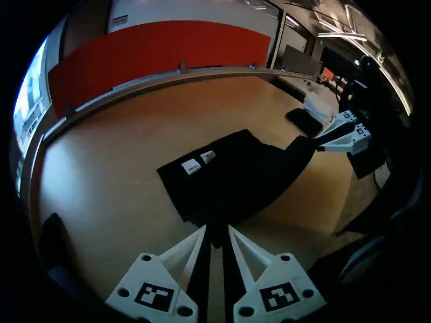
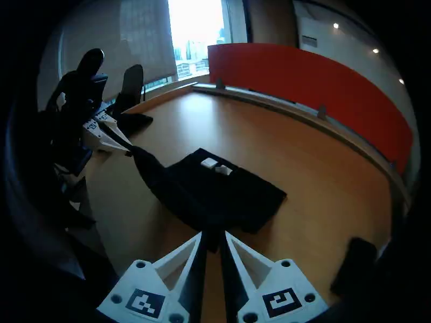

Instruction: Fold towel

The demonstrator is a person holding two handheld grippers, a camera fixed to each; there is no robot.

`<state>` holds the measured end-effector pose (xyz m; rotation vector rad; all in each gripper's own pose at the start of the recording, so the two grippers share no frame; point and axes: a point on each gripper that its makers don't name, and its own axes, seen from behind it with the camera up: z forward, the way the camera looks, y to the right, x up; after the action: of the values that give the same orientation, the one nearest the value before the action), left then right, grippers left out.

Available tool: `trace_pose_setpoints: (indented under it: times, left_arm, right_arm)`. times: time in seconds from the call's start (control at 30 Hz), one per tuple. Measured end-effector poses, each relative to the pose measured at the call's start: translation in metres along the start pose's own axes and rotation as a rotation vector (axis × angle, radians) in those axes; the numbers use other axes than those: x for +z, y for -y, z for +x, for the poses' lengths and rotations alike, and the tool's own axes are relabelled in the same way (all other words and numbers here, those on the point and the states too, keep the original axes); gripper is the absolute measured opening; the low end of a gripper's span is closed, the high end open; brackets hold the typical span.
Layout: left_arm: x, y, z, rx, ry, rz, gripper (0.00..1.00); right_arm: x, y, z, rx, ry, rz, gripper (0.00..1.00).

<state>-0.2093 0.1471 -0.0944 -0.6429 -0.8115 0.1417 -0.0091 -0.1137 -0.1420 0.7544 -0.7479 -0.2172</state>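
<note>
Your left claw (image 1: 216, 232) and right claw (image 2: 214, 237), each nearly closed, pinched a corner of the black cloth towel (image 1: 237, 172), apparently holding that edge above the wooden counter (image 1: 108, 177) for folding.

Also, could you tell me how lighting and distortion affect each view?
Left gripper view: the fisheye lens bends the red partition wall into an arc, and the black fabric towel reads as a nearly featureless dark shape. Right gripper view: the window is blown out, silhouetting the chair backs.

One towel (image 1: 237, 172), two white tags (image 1: 191, 166), two tongs (image 1: 217, 230).
</note>
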Motion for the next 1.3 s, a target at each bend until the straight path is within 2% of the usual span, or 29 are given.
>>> trace_pose_setpoints:
  times: [0.3,0.67,0.9,1.3]
  left_arm:
    - [0.021,0.024,0.021,-0.029,-0.014,0.038,0.13]
    - [0.060,0.051,0.039,-0.015,0.008,0.073,0.13]
    - [0.081,0.057,0.038,0.004,0.045,0.075,0.13]
    - [0.106,0.064,0.025,-0.003,0.092,0.073,0.13]
  right_arm:
    - [0.022,-0.027,0.011,-0.012,0.014,-0.026,0.16]
    - [0.054,-0.067,0.020,-0.019,0.046,-0.055,0.16]
    - [0.068,-0.082,0.017,-0.020,0.072,-0.063,0.16]
    - [0.088,-0.090,0.002,0.014,0.111,-0.057,0.16]
